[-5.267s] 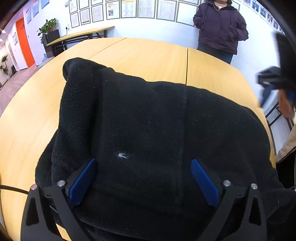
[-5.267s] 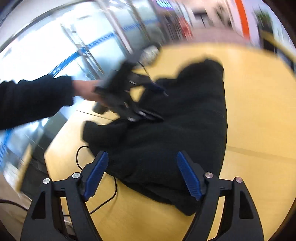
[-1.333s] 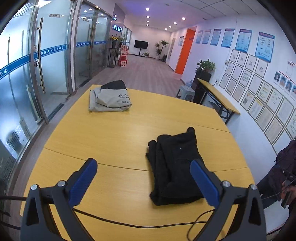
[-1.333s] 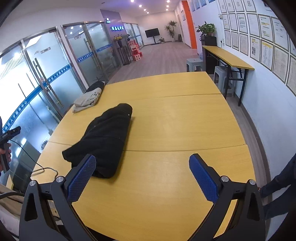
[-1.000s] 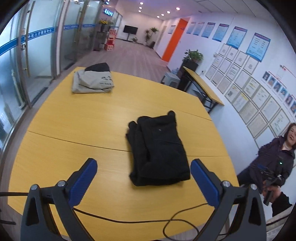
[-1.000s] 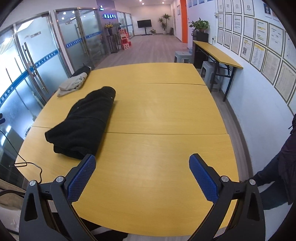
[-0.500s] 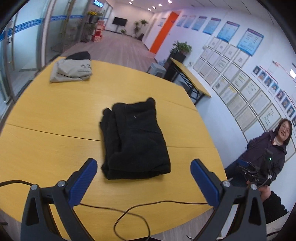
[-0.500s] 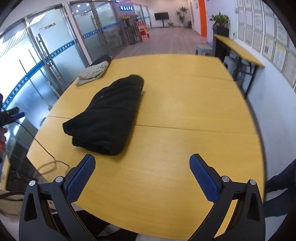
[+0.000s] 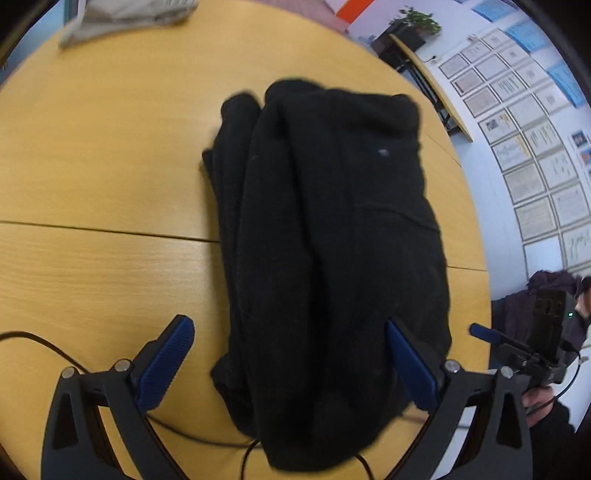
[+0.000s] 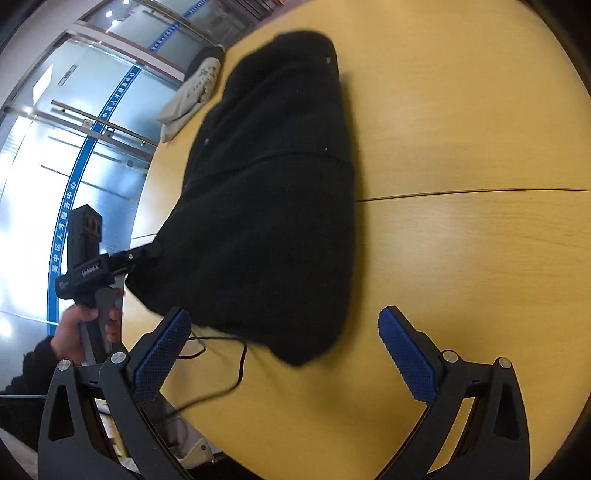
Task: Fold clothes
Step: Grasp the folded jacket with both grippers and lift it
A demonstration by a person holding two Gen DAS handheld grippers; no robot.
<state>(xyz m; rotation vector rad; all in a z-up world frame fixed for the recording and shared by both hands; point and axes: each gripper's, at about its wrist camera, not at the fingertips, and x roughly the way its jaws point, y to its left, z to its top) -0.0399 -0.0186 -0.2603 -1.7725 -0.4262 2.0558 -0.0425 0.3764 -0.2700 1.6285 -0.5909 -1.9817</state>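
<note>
A black fleece garment (image 9: 325, 240) lies folded into a thick bundle on the yellow wooden table (image 9: 92, 166). My left gripper (image 9: 288, 332) is open and hovers low over the bundle's near end, its right finger over the cloth and its left finger over bare wood. In the right wrist view the same black garment (image 10: 273, 206) stretches away to the upper left. My right gripper (image 10: 284, 319) is open just short of the garment's near corner, holding nothing. The left gripper's body (image 10: 92, 273), in a hand (image 10: 85, 325), sits at the bundle's left edge.
A grey folded garment (image 9: 125, 14) lies at the far end of the table, also visible as grey cloth (image 10: 192, 92) by the glass wall. A black cable (image 10: 229, 369) trails off the near table edge. A person in dark clothes (image 9: 546, 295) stands to the right.
Both grippers have dropped from a raised, distant view to just above the near end of the black garment. The garment itself lies as it did, and both grippers stay open.
</note>
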